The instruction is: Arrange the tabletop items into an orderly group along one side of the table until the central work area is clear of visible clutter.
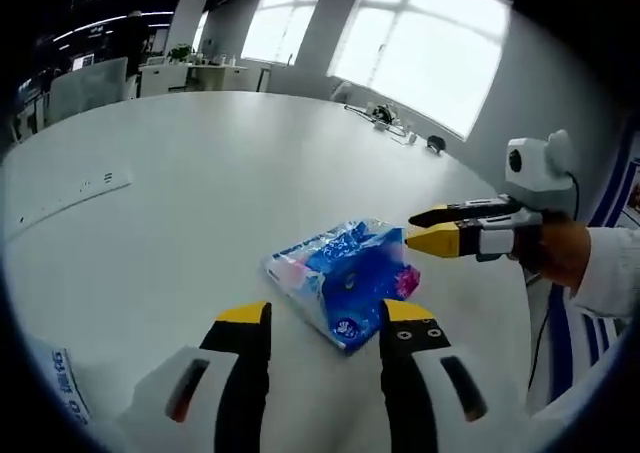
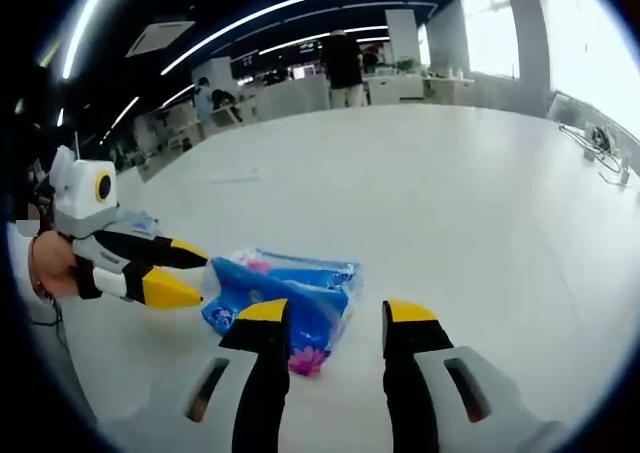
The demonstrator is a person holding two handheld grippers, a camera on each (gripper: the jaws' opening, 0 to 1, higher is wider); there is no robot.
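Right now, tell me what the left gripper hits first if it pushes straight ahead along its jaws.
Most likely the blue tissue pack: it lies on the white table just ahead of the open left gripper, roughly centred between its jaws. Depth is unclear, so it might pass above.

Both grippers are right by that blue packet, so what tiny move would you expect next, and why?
Probably the right gripper closes on the blue packet. Its open tips sit at the packet's edge, and the left gripper waits open at the opposite end, so a grip comes before dragging it across the white table.
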